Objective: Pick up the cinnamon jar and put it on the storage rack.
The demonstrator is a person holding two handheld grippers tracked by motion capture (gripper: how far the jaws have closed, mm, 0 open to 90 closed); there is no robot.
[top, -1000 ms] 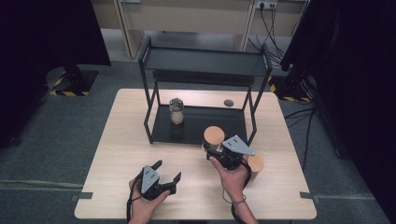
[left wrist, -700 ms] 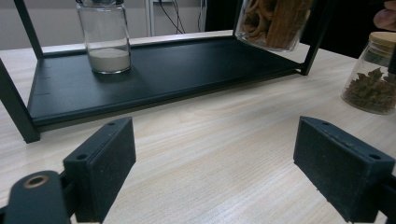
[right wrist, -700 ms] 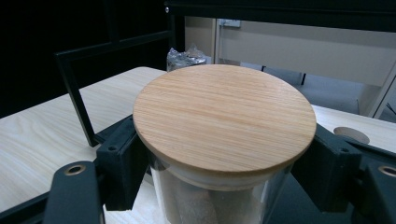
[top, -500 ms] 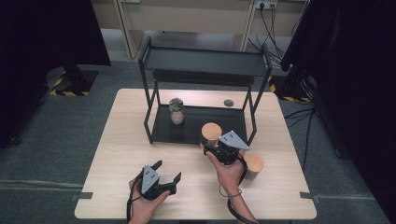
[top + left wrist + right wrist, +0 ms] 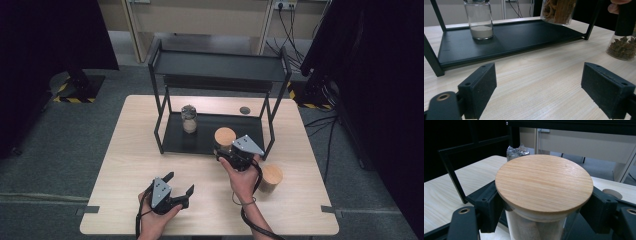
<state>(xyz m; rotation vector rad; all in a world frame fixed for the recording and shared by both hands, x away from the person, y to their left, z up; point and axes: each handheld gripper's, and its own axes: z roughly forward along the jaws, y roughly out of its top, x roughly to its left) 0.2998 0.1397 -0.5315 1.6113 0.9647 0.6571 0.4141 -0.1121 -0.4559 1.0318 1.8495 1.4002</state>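
Three jars, one rack [image 5: 220, 67], two grippers.
R gripper [image 5: 231, 155] clamps wood-lid jar [image 5: 224, 137]; L gripper [image 5: 176, 187] gapes, holding nothing; one jar [image 5: 189, 118] shelved, one [image 5: 270, 178] on table [image 5: 125, 150].

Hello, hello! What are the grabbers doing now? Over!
Right gripper shut on wood-lid jar, at rack's lower shelf. Left gripper open, empty, low over table. Small jar on shelf, apart.

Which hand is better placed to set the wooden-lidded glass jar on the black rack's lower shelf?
Right. Its tongs already clamp the wooden-lidded glass jar at the black rack's lower shelf. The left tongs rest open and empty on the table.
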